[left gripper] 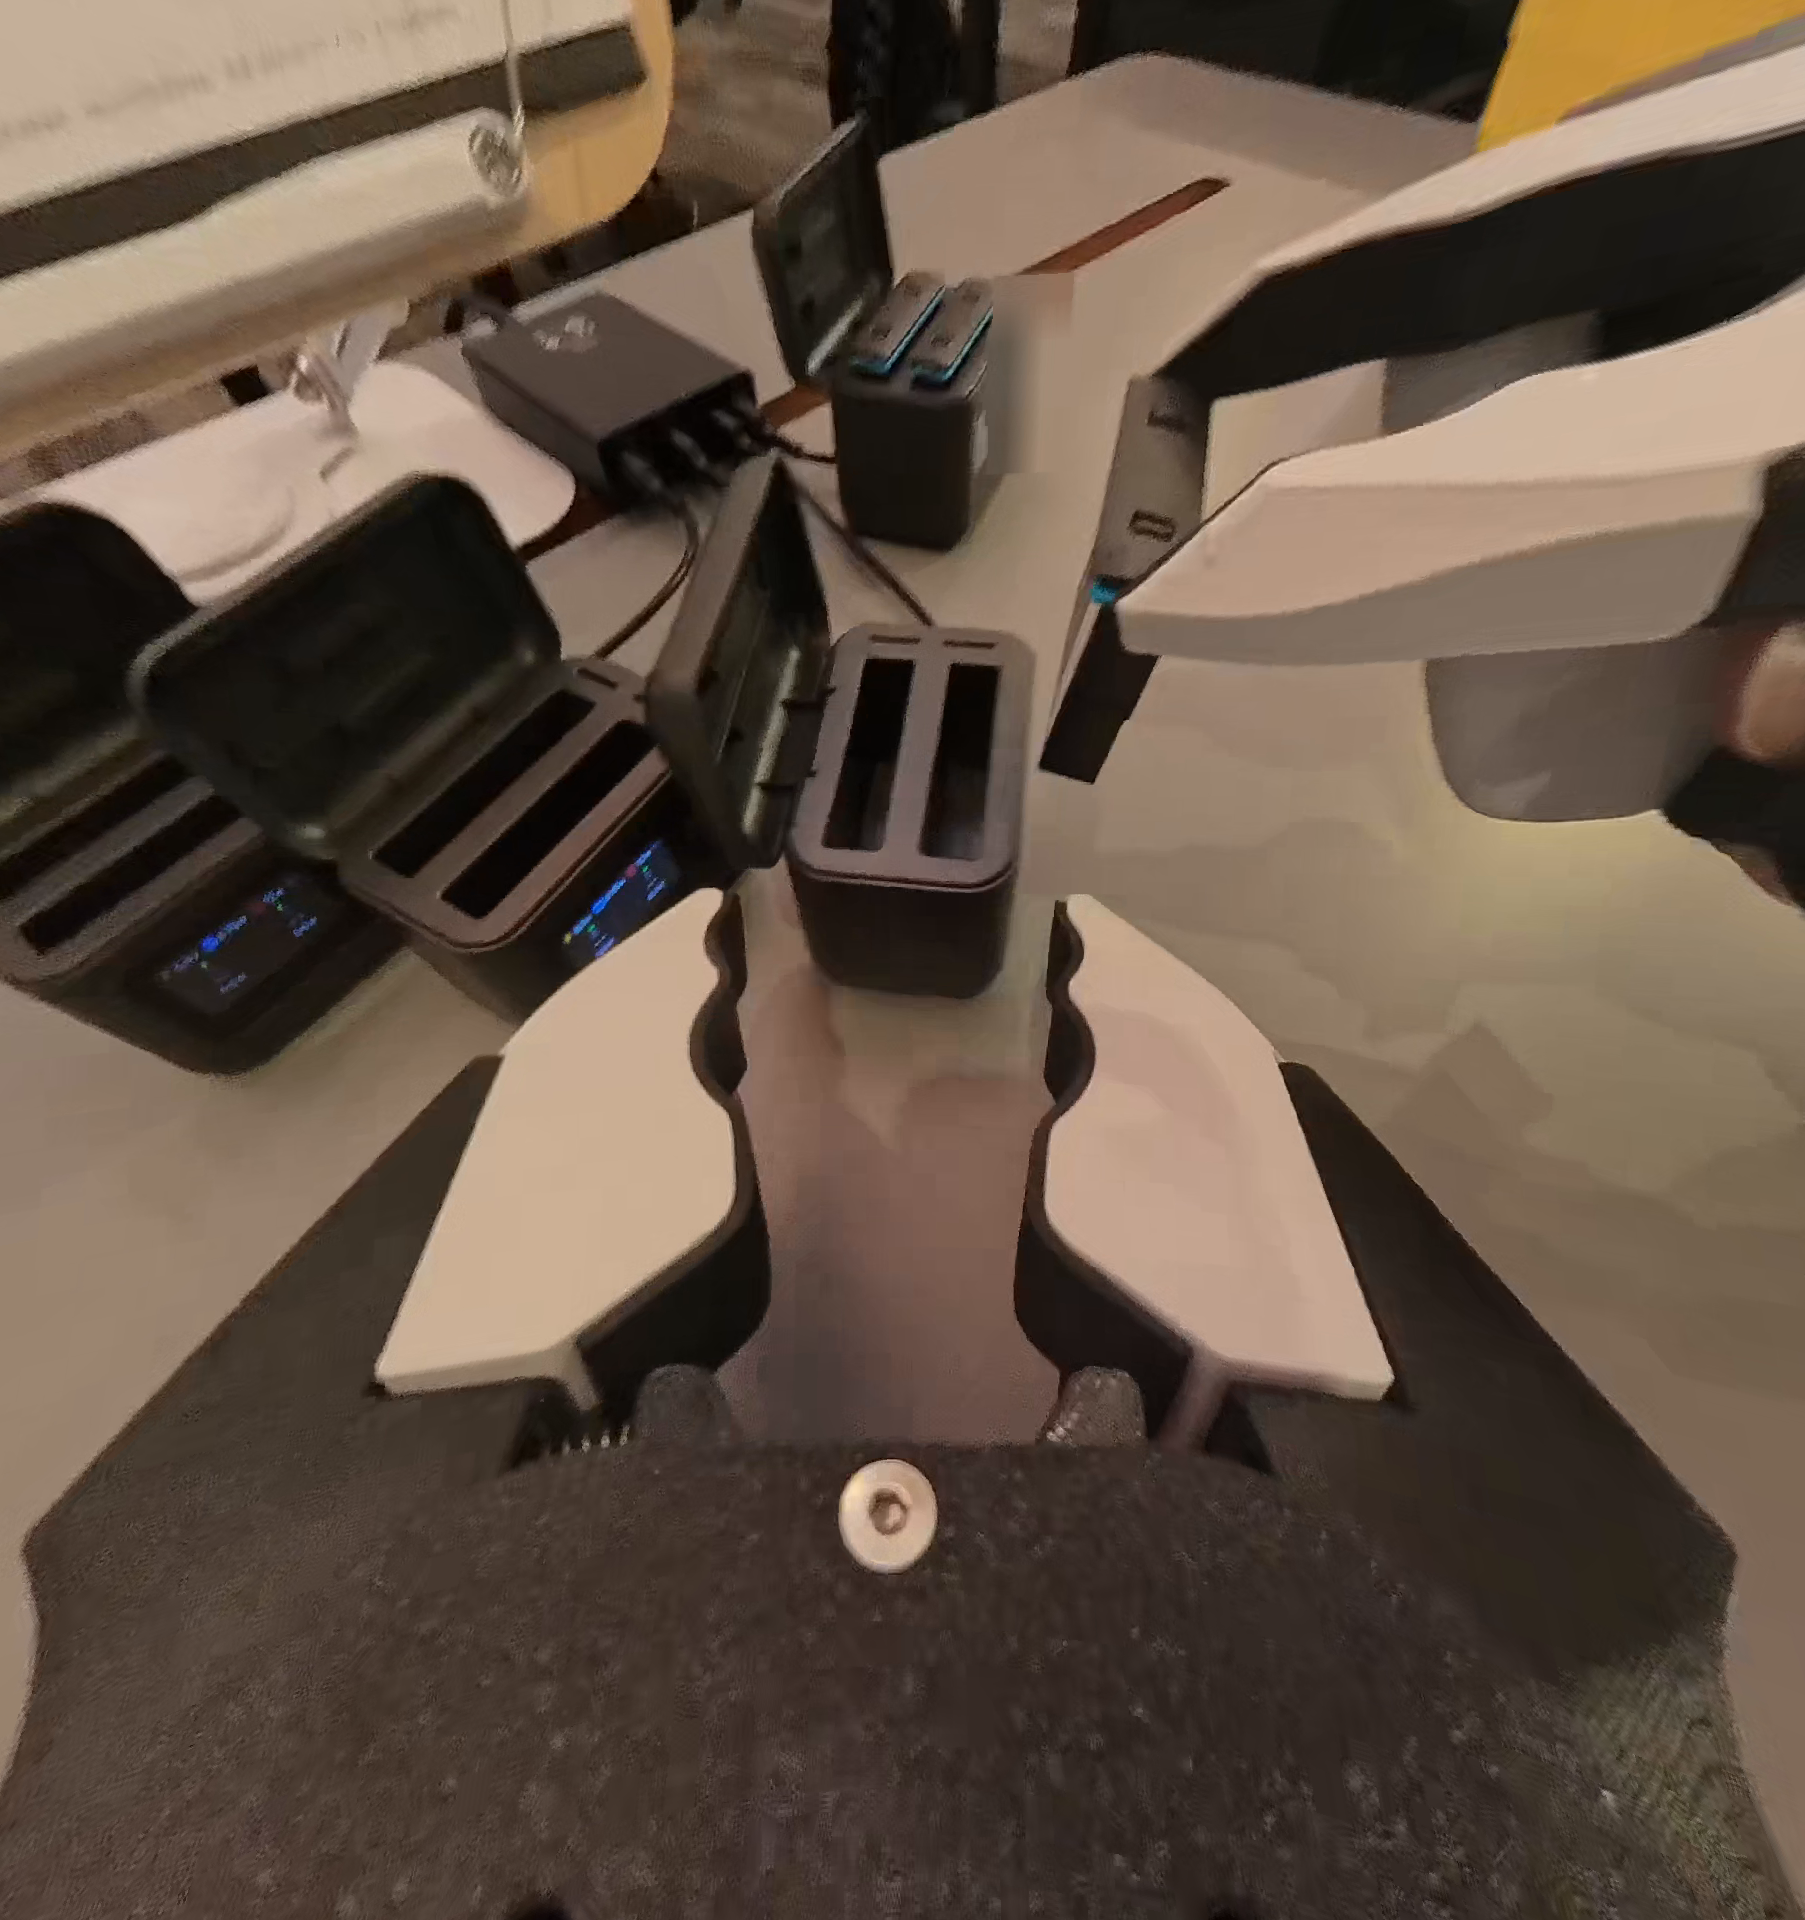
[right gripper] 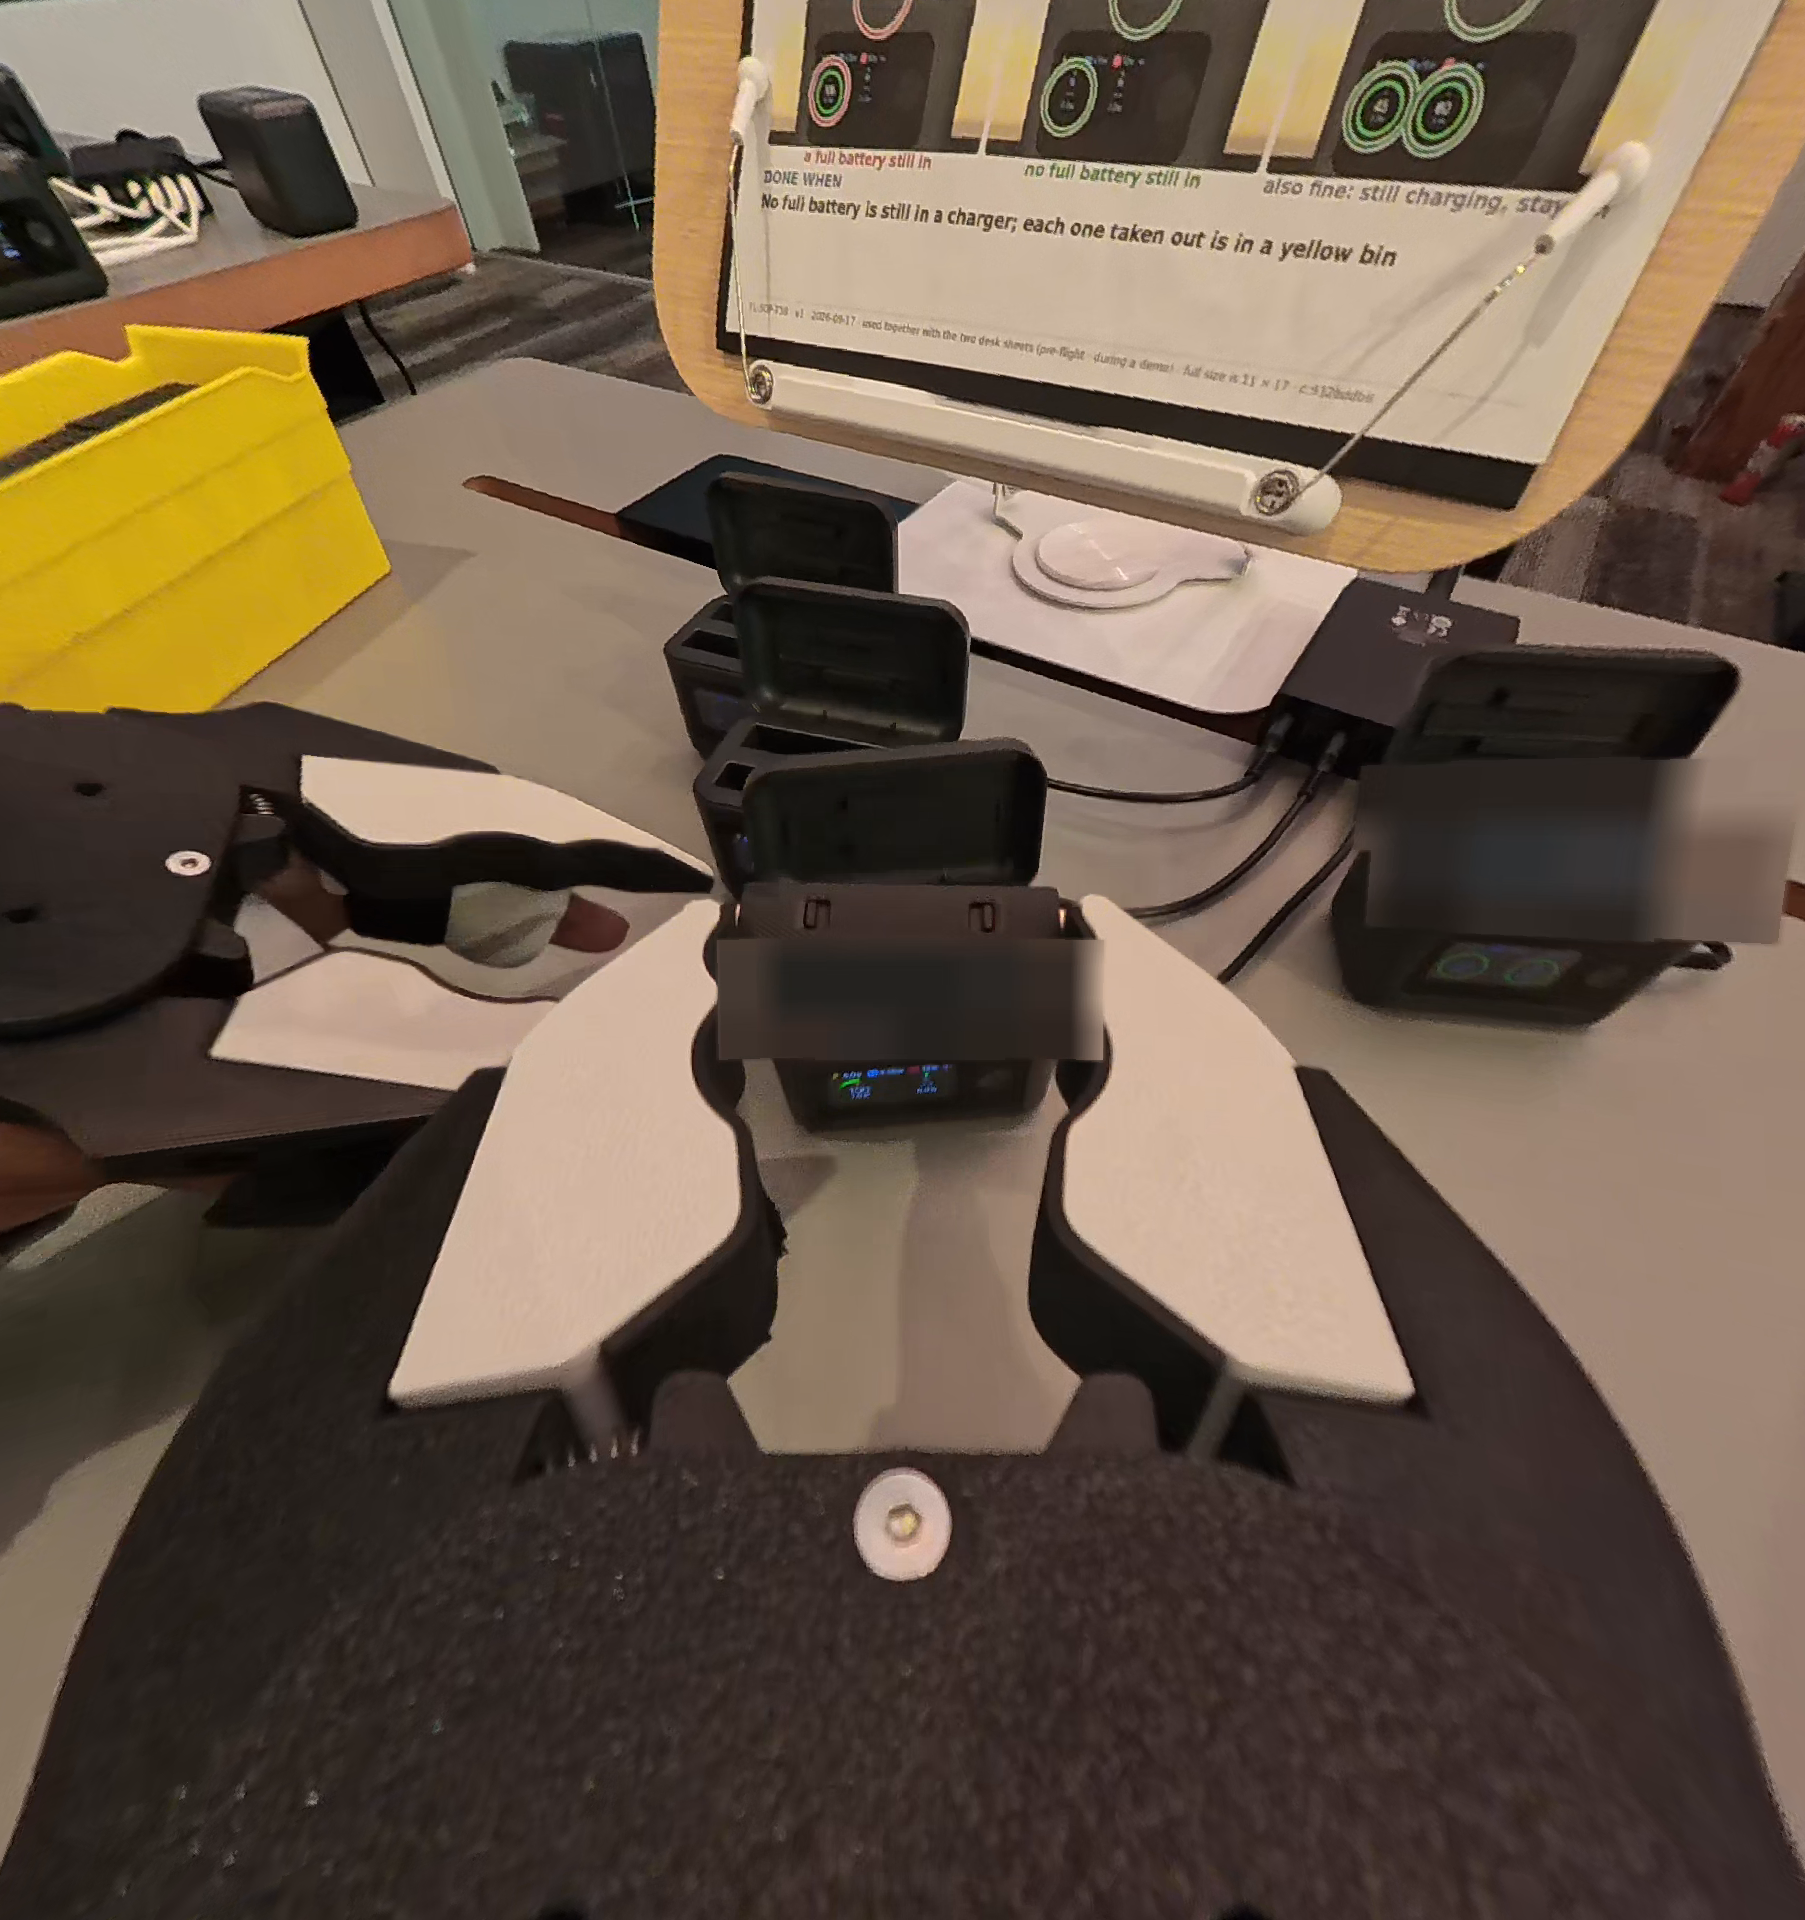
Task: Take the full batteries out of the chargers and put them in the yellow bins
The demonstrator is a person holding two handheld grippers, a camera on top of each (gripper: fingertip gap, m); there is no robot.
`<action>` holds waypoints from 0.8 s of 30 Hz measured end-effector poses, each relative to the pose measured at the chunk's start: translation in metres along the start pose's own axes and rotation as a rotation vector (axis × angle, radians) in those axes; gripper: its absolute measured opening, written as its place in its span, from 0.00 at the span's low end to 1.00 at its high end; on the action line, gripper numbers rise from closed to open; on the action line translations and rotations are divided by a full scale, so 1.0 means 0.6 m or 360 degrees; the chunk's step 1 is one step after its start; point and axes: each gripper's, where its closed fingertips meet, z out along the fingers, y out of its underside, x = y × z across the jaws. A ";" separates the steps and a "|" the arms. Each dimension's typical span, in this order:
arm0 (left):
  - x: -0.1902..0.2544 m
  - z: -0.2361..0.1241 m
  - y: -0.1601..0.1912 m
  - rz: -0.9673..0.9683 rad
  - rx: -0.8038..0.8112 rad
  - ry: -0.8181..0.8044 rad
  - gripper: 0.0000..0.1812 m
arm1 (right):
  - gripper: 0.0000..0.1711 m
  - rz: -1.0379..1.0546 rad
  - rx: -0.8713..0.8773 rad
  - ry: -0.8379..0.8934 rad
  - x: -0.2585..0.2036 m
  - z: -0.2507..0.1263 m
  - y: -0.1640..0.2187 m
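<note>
We find four black chargers on the grey bench, lids all hinged open. The nearest charger (left gripper: 903, 821) shows two empty slots. The far charger (left gripper: 913, 416) still holds two batteries (left gripper: 924, 327) with blue-edged tops, upright in their slots. Two chargers (left gripper: 524, 831) at the left show empty slots and lit front screens. One dark battery (left gripper: 1121, 582) with a blue corner is off the bench, tilted, clamped in the right gripper (left gripper: 1137, 561). The yellow bin (right gripper: 139, 509) sits at the bench's far left.
</note>
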 end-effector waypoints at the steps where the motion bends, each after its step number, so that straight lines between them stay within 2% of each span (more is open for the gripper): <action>1: 0.009 -0.003 -0.004 0.0032 0.0029 0.0017 0.30 | 0.34 0.0015 0.0001 0.0000 -0.001 -0.006 0.002; 7: 0.063 -0.009 -0.032 0.0251 0.0190 0.0103 0.29 | 0.34 0.0132 0.0034 -0.0039 -0.017 -0.040 0.001; 12: 0.078 -0.017 -0.053 0.0379 0.0338 0.0066 0.22 | 0.34 0.0249 0.0065 -0.0122 -0.037 -0.053 -0.002; 20: 0.081 -0.022 -0.057 0.0475 0.0383 0.0035 0.08 | 0.34 0.0343 0.0048 -0.0203 -0.051 -0.049 0.007; 24: 0.086 -0.022 -0.055 0.0509 0.0379 0.0056 0.07 | 0.34 0.0385 0.0047 -0.0229 -0.050 -0.050 0.009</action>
